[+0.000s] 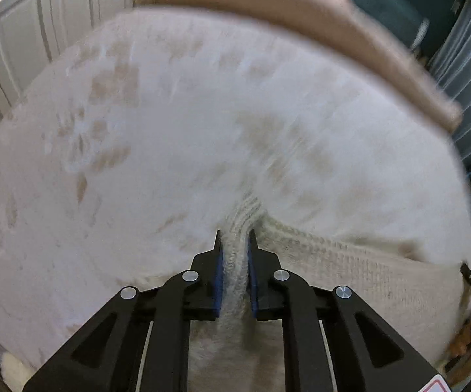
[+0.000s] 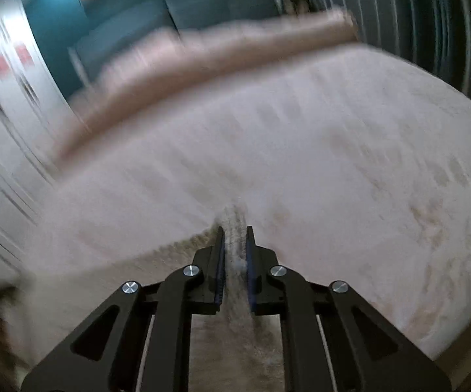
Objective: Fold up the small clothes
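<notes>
Gripping a bunched ridge of cream knit, the left gripper (image 1: 234,238) has its fingers (image 1: 217,254) clenched on the garment (image 1: 349,268): the fabric stands squeezed between the blue pads and runs from the tips at 12 o'clock down toward 6 o'clock through the gap. From the pinch, the ribbed knit spreads toward 4 o'clock, reaching the frame's edge, where a dark object is partly seen but too cropped to identify. Past the fingertips lies the pale, patterned bed (image 1: 170,130), with a tan bolster (image 1: 300,9) along its far edge at 12 to 2 o'clock and white panelled doors (image 1: 16,49) at 10 o'clock.

The right gripper (image 2: 234,236) is likewise clenched on the same knit: a narrow strip of it sits between the pads, extending beyond the tips at 12 o'clock and falling toward 6 o'clock. That view is heavily blurred, so weave detail is unclear. A fringe of knit shows at 9 o'clock of the tips, over the bed (image 2: 333,163).
</notes>
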The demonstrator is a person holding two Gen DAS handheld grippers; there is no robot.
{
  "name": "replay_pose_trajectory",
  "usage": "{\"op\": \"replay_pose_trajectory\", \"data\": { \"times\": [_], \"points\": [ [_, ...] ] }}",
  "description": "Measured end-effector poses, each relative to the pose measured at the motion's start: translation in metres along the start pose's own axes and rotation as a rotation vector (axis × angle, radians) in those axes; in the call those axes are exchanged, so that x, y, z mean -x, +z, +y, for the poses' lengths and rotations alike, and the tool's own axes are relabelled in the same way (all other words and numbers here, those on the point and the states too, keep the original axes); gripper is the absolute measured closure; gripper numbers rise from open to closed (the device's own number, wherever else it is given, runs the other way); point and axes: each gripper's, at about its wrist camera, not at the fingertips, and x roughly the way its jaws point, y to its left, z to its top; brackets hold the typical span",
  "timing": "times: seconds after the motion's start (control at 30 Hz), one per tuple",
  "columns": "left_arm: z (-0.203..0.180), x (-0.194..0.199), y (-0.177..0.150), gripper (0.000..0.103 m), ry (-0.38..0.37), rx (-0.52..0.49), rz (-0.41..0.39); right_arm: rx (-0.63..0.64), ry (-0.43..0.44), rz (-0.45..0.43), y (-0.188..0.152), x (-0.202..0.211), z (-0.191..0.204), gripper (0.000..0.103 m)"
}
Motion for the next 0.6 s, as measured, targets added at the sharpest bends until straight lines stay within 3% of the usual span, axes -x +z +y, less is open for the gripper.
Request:
{"op": "replay_pose_trajectory", "data": {
  "times": [0.03, 0.07, 0.2, 0.27, 0.3, 0.37, 0.47, 0.53, 0.6],
  "points": [
    [0.004, -0.02, -0.006, 0.092, 0.028, 0.005, 0.057, -0.028, -0.008, 0.054, -0.005, -0.016, -0.005, 0.093],
    [0.007, -0.027, -0.01, 0.091, 0.035, 0.017, 0.062, -0.065, 0.011, 0.013, -0.006, -0.01, -0.009, 0.092],
    [-0.002, 0.026, -0.012, 0.084, -0.025, 0.033, -0.025, 0.004, -0.085, -0.141, -0.002, 0.059, 0.021, 0.08],
    [-0.018, 0.064, -0.023, 0.084, -0.055, -0.007, -0.092, 0.077, -0.043, -0.183, -0.01, 0.087, 0.044, 0.075],
    [-0.028, 0.072, -0.03, 0.082, -0.06, -0.034, -0.102, 0.122, 0.03, -0.168, -0.023, 0.099, 0.065, 0.075],
    [-0.061, 0.083, -0.056, 0.068, -0.101, -0.115, -0.086, 0.212, 0.177, -0.097, -0.056, 0.108, 0.112, 0.074],
    [-0.096, 0.068, -0.093, 0.063, -0.166, -0.197, 0.023, 0.348, 0.349, 0.084, -0.116, 0.092, 0.167, 0.073],
    [-0.107, 0.047, -0.125, 0.063, -0.125, -0.251, 0.094, 0.444, 0.325, 0.125, -0.144, 0.078, 0.181, 0.073],
    [-0.1, 0.038, -0.145, 0.063, -0.056, -0.289, 0.101, 0.455, 0.25, 0.141, -0.153, 0.071, 0.161, 0.074]
  ]
}}
